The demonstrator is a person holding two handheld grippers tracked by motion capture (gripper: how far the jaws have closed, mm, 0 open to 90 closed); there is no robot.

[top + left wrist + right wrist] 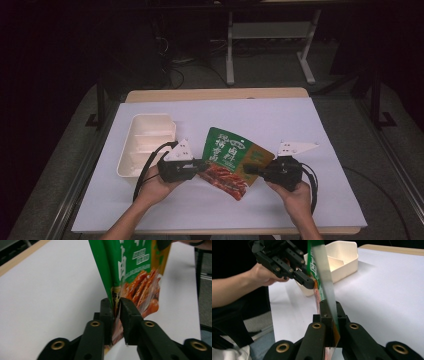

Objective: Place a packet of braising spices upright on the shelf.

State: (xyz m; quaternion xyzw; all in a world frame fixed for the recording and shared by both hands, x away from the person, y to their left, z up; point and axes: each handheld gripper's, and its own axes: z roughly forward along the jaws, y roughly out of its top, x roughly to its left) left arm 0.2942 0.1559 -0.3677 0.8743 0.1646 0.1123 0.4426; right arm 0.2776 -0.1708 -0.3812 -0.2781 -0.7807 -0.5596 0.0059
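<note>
Snack pouch (231,161), green and orange, held between my two tools above the white table (320,200): left gripper (200,165) and right gripper (248,170) each clamp an edge; cream tray (145,142) far left.

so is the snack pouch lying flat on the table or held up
Held up: the snack pouch is pinched at opposite edges by the left gripper and right gripper, with its lower edge hanging clear of the table.
</note>
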